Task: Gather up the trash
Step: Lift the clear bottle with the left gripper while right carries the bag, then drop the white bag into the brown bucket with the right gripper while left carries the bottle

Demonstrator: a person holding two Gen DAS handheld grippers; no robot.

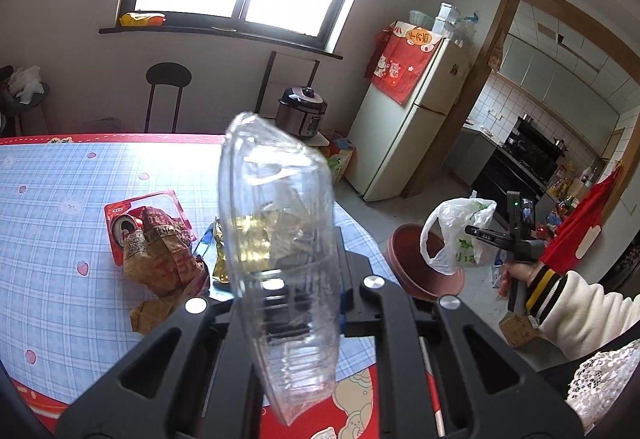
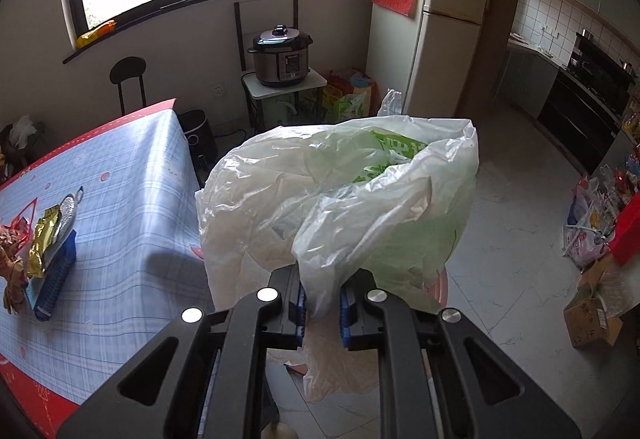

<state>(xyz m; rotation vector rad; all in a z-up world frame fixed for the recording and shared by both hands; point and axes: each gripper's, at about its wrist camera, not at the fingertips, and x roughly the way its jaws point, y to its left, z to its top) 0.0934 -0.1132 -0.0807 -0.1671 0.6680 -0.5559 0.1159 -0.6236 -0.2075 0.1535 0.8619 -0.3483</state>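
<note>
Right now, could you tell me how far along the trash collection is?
Partway. In hand: the left hand-held gripper is shut on a clear plastic container lifted off the table, and the right hand-held gripper holds the white plastic bag open beside it. Left on the table: the crumpled brown wrapper, red tray, gold packet and blue box.

Left tool (image 1: 280,303): raised above the surface (image 1: 60,207) edge, container (image 1: 276,239) clamped between its fingers.
Wrappers (image 1: 160,247): piled on the surface, left of the container.
Right tool (image 2: 320,313): held off the surface's right side, bag (image 2: 340,199) pinched over the bin (image 1: 404,259).
Bin: on the floor, just beside the surface.
Fridge (image 1: 404,135): behind the bin, cooker (image 1: 302,111) to its left.
</note>
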